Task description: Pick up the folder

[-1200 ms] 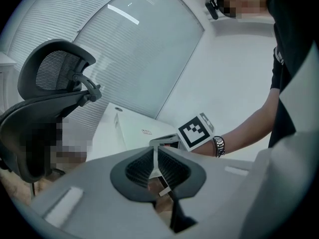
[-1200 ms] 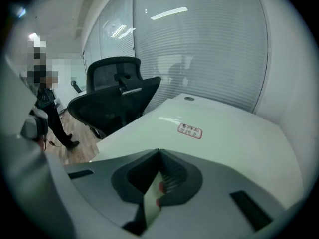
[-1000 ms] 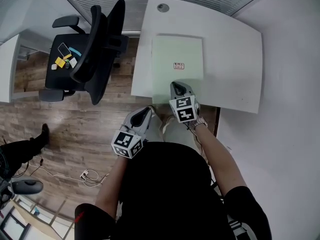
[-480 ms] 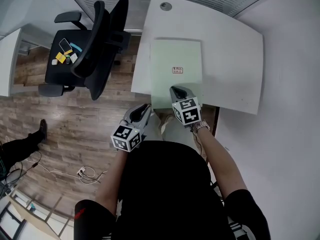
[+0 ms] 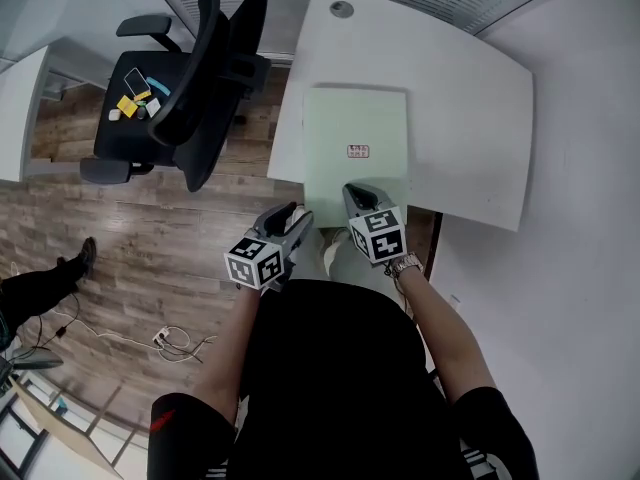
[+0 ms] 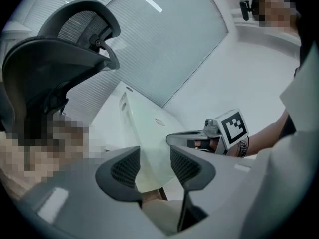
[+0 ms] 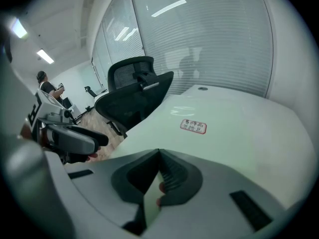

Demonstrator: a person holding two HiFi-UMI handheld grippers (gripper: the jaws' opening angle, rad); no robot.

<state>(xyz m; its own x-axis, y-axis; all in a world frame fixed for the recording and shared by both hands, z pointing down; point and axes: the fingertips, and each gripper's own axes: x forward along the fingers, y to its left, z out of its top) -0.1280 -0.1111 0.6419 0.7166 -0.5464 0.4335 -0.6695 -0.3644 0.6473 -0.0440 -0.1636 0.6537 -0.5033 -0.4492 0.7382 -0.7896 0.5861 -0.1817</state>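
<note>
A pale green folder with a small red label lies on the white table, its near edge sticking out past the table's front. My right gripper is shut on that near edge; in the right gripper view a thin sheet shows pinched between the jaws, with the folder stretching away. My left gripper hovers at the folder's near left corner and its jaws are opening. In the left gripper view the folder's corner shows through the gap of that gripper, untouched by the pads.
A black office chair stands left of the table with small items on its seat. A cable grommet sits at the table's far edge. A wall runs along the right. A person's leg and cables are on the wooden floor.
My left gripper has sunk toward the folder's near left corner and its jaws have parted. The right gripper has shifted a little, still holding the folder's edge.
</note>
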